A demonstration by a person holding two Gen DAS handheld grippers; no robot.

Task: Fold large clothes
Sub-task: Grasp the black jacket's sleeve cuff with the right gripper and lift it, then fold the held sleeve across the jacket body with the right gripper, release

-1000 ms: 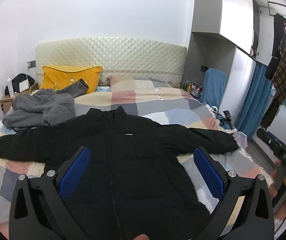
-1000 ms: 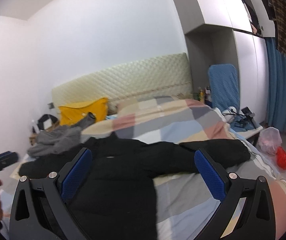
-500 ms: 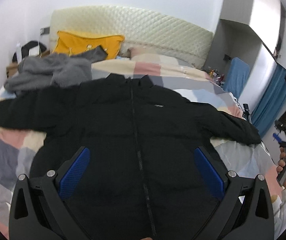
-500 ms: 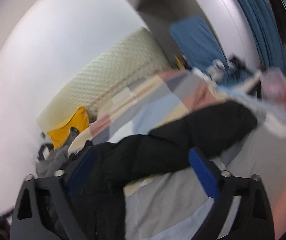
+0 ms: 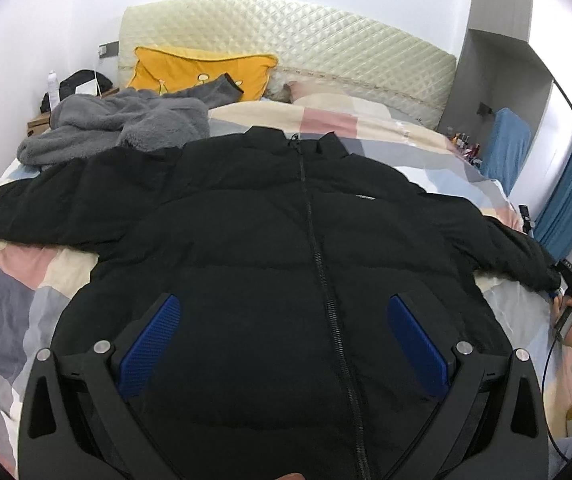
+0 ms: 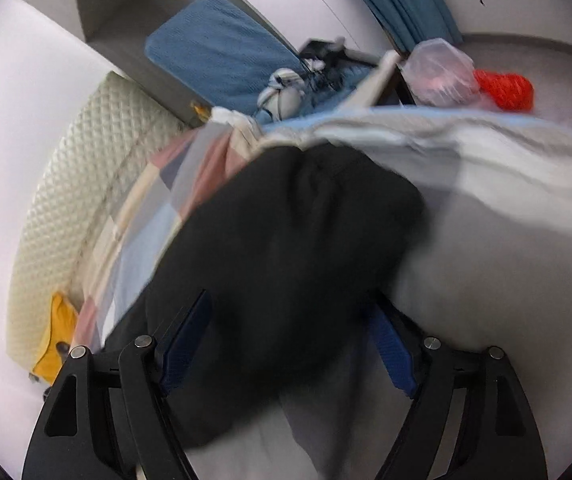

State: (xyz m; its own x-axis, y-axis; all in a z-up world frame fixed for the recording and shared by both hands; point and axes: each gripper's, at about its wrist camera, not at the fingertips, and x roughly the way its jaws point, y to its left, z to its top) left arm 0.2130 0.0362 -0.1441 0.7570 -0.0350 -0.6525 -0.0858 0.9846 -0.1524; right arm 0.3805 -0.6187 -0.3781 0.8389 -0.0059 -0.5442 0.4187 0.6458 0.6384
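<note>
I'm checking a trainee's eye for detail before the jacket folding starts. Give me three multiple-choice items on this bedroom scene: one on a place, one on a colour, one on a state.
1. Where does the crumpled grey fleece garment lie?
A. beside the far left sleeve of the black puffer jacket, near the headboard
B. on the floor
C. hanging on the curtain

2. What colour is the square pillow against the quilted cream headboard?
A. red
B. mustard yellow
C. green

3. How is the jacket's front zipper?
A. fully undone
C. torn off
B. closed up to the collar

Answers: 1 A, the fleece sits on the patchwork bedspread by that sleeve. 2 B, it shows plainly yellow. 3 B, the zip line runs unbroken and both front panels meet.
</note>
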